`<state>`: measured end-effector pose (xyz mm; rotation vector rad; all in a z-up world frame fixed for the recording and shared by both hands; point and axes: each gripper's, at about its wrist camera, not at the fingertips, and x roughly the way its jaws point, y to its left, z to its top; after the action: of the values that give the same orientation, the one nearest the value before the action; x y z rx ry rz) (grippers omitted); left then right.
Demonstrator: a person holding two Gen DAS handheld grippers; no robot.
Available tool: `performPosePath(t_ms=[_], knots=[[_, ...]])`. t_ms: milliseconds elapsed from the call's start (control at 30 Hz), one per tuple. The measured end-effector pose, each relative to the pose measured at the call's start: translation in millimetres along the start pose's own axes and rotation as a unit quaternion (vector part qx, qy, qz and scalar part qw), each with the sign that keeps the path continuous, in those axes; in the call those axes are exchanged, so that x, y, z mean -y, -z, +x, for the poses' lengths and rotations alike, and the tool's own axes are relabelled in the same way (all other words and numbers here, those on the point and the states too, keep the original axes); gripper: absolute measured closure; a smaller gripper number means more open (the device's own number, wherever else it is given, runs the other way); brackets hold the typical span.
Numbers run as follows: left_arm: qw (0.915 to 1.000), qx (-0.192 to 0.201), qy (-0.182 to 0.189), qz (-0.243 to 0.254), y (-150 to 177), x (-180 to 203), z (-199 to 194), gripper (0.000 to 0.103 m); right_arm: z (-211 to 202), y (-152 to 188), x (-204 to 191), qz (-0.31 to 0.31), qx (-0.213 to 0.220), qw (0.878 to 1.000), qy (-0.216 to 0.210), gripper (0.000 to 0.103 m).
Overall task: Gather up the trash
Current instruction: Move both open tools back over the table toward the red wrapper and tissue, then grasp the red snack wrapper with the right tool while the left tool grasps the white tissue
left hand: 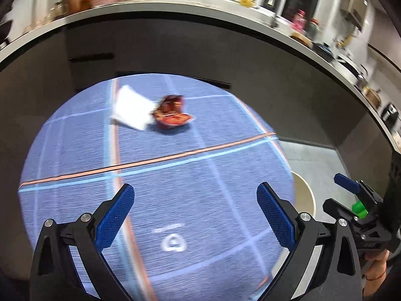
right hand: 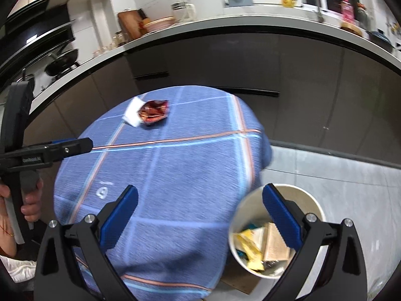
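Note:
A crumpled red snack wrapper (left hand: pixel 171 111) lies on the far side of a round table with a blue plaid cloth (left hand: pixel 155 175), touching a white paper napkin (left hand: pixel 131 110). Both also show in the right wrist view, wrapper (right hand: pixel 153 111) and napkin (right hand: pixel 132 113). My left gripper (left hand: pixel 195 215) is open and empty above the near part of the table. My right gripper (right hand: pixel 200 215) is open and empty, over the table's right edge and a cream trash bin (right hand: pixel 310 200) holding yellow and tan wrappers (right hand: pixel 250 248).
The bin (left hand: pixel 307 198) stands on the grey tile floor right of the table. Dark cabinets (right hand: pixel 225 60) under a curved white counter with dishes and jars run behind the table. The left gripper (right hand: pixel 67 148) shows at the left of the right wrist view.

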<state>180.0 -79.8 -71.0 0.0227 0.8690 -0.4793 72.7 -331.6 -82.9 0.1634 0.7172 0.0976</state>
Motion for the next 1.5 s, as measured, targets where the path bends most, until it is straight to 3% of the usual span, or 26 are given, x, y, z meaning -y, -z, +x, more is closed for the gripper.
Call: performPosePath(t_ms=[400, 600, 667, 833, 1067, 1500], knots=[[0.9979, 0.005, -0.045, -0.045, 2.5, -72.8, -7.3, 0.009, 61.2, -45.7, -73.1, -0.054, -0.015, 0.997, -0.047, 0.01], [0.9964, -0.003, -0.061, -0.058, -2.1, -98.9, 3.6, 0.009, 97.4, -62.8, -94.7, -0.066, -0.029, 0.996, -0.058, 0.021], [0.996, -0.005, -0.062, -0.064, -5.8, -107.3, 7.8, 0.009, 111.2, -68.1, -100.8, -0.069, -0.035, 0.995, -0.056, 0.029], [0.9955, -0.005, -0.059, -0.074, -18.1, -124.8, 15.4, 0.009, 143.0, -82.1, -111.6, -0.077, -0.041, 0.995, -0.051, 0.037], [0.9969, -0.014, -0.042, -0.065, -40.8, -139.7, 36.6, 0.009, 195.6, -109.5, -124.6, -0.089, -0.048, 0.994, -0.04, 0.039], [0.9984, -0.03, -0.036, -0.032, -73.6, -151.2, 89.6, 0.009, 268.8, -123.1, -128.3, -0.109, -0.08, 0.991, -0.019, 0.045]])
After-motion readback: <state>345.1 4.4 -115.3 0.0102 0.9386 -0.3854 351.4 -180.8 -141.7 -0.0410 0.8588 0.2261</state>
